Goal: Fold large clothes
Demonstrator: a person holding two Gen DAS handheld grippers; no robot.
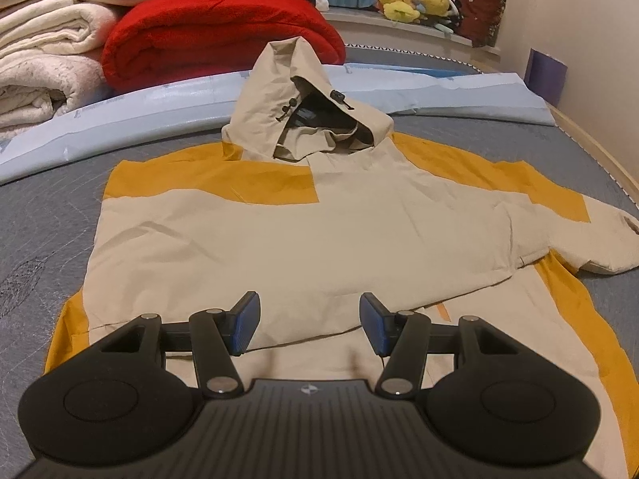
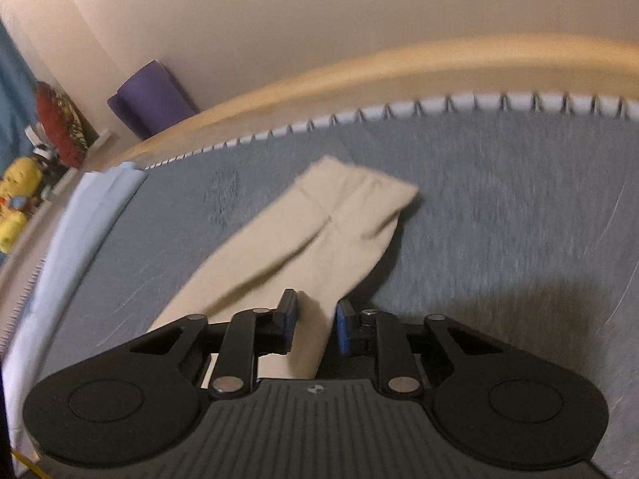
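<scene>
- Hooded jacket (image 1: 319,239): one, beige with yellow panels, spread on the bed.
- Sleeve (image 2: 319,231): one visible in the right wrist view, beige.
- Hood (image 1: 303,107): one, with two dark cord stoppers (image 1: 337,97).
- Grippers: two, the left gripper (image 1: 309,325) and the right gripper (image 2: 315,319), each with two blue pads (image 1: 243,329).
- Red blanket (image 1: 223,32): one, rolled.
- White blankets (image 1: 44,60): a stack, exact count unclear.
- Yellow plush toys (image 1: 415,0): several in a cluster, count unclear.
- Purple object (image 2: 151,95) against the wall: one.
- Light blue padded sheet (image 1: 159,107): one.
</scene>
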